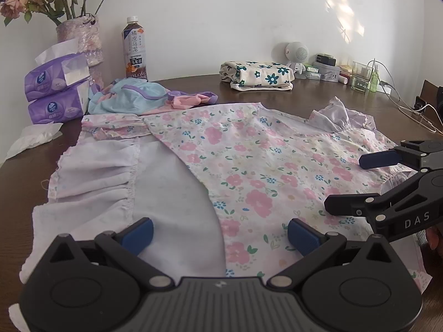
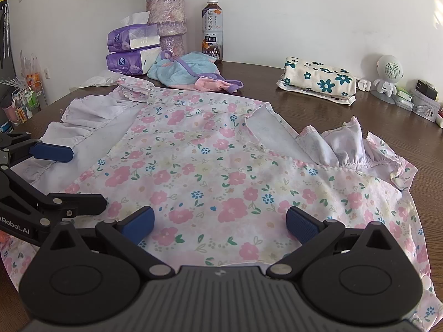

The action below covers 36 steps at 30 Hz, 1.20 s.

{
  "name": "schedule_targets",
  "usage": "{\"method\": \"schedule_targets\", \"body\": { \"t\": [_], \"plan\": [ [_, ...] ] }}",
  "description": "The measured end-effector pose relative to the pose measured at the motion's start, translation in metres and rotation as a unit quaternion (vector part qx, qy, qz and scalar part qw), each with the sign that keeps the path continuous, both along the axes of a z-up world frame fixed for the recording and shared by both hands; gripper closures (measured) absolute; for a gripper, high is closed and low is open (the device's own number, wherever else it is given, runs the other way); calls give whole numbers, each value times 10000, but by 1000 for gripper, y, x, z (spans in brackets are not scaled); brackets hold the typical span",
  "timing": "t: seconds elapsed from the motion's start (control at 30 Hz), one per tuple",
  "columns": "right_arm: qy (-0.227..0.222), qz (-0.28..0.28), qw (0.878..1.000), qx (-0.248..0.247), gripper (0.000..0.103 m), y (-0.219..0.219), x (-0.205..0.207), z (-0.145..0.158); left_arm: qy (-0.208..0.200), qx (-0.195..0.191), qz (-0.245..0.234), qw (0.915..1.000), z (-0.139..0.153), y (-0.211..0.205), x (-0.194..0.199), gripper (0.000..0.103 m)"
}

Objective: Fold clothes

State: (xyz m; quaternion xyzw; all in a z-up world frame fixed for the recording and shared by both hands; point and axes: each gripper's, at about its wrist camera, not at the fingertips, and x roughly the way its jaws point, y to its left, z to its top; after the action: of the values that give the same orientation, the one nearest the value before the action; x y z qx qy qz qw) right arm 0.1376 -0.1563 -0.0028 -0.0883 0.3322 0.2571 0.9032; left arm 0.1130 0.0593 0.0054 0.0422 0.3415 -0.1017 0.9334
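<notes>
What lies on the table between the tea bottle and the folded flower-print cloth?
Only bare table between the tea bottle and folded cloth; right wrist view shows it.

Clutter along the wall edge of the dark wooden table (image 2: 318, 116)

Purple tissue packs (image 2: 133, 52), a lilac vase of dried roses (image 2: 167, 22), a tea bottle (image 2: 212, 30), a white round speaker (image 2: 389, 73).

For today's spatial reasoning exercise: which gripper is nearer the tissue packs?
Left. The left gripper hovers over the dress's pale turned-over side, the side where the tissue packs stand. The right gripper hangs over the flowered part, farther from them.
</notes>
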Motion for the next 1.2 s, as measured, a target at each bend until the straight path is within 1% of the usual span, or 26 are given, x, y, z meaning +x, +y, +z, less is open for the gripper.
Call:
{"method": "schedule_targets", "body": {
  "t": [1.07,1.2],
  "plan": [
    [8,-36,10000,7,1,0,0,0,-17,-15,17,10000,0,1,-1,0],
    [7,-135,9999,9,1,-3,-1,1,-18,-14,17,10000,0,1,-2,0]
  ]
}}
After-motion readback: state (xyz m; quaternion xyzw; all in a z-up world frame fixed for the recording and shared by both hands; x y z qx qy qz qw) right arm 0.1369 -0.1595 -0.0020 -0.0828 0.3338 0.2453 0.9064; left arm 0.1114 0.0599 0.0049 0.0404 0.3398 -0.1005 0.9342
